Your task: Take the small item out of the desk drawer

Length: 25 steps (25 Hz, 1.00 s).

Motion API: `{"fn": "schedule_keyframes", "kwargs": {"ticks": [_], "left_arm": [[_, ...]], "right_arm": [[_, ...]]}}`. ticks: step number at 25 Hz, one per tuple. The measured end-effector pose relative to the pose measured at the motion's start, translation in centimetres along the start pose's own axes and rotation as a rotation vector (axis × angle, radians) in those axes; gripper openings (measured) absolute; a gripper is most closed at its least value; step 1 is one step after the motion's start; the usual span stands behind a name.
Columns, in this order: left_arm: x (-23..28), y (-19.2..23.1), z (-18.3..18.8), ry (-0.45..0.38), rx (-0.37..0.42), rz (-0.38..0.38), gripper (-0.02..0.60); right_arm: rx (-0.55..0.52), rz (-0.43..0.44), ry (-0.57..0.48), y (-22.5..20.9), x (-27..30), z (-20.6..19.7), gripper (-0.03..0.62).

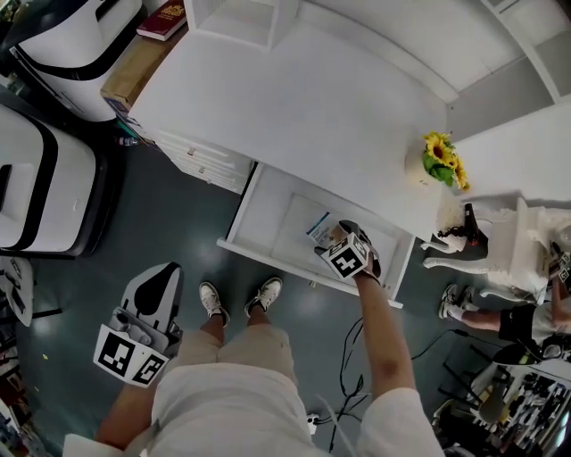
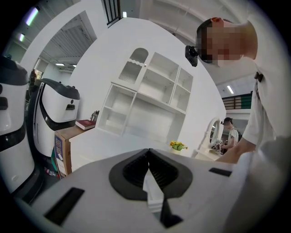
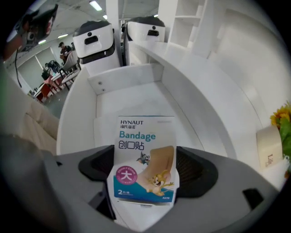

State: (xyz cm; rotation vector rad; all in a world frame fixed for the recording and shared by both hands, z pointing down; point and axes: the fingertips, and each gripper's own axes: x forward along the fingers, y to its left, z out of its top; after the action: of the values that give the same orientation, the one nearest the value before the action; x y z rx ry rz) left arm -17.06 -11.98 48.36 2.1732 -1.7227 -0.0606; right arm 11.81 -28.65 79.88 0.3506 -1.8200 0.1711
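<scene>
White drawer (image 3: 127, 82) sits open under the right tongs (image 3: 145, 170), which are clamped on the bandage packet (image 3: 144, 136), held just above it. Left tongs (image 2: 149, 169) are pinched together, empty. Packet looks featherlight, floppy and slick, so I'd grip it mid-body.

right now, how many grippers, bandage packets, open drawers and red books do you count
grippers: 2, left gripper and right gripper
bandage packet: 1
open drawer: 1
red book: 1
total: 5
</scene>
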Motion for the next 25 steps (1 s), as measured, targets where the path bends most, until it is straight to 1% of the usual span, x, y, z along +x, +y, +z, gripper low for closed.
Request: {"fn": "schedule_keyframes", "kwargs": {"ticks": [5,7,12,17,25], "left_arm": [[0.8,-0.6,1.7,-0.03,0.023,-0.072,0.017],[1.2,-0.5,2.6,-0.047,0.033,-0.104,0.017],[1.8,-0.9,5.1,-0.084,0.051,-0.169,0.017],[1.8,-1.4,7.2,-0.117,0.071,-0.221,0.017],[1.9,-1.8,10.2,-0.172,0.093,-0.249,0.017]], "right_arm": [[0.244,-0.018,-0.184,0.2,-4.7,2.5,0.43],[0.317,-0.032,-0.24,0.3,-6.5,3.1,0.43],[0.446,-0.07,-0.364,1.0,-11.2,4.6,0.43],[0.597,-0.118,-0.508,1.1,-15.5,6.0,0.43],[0.754,-0.178,-0.659,0.8,-19.9,6.3,0.43]]}}
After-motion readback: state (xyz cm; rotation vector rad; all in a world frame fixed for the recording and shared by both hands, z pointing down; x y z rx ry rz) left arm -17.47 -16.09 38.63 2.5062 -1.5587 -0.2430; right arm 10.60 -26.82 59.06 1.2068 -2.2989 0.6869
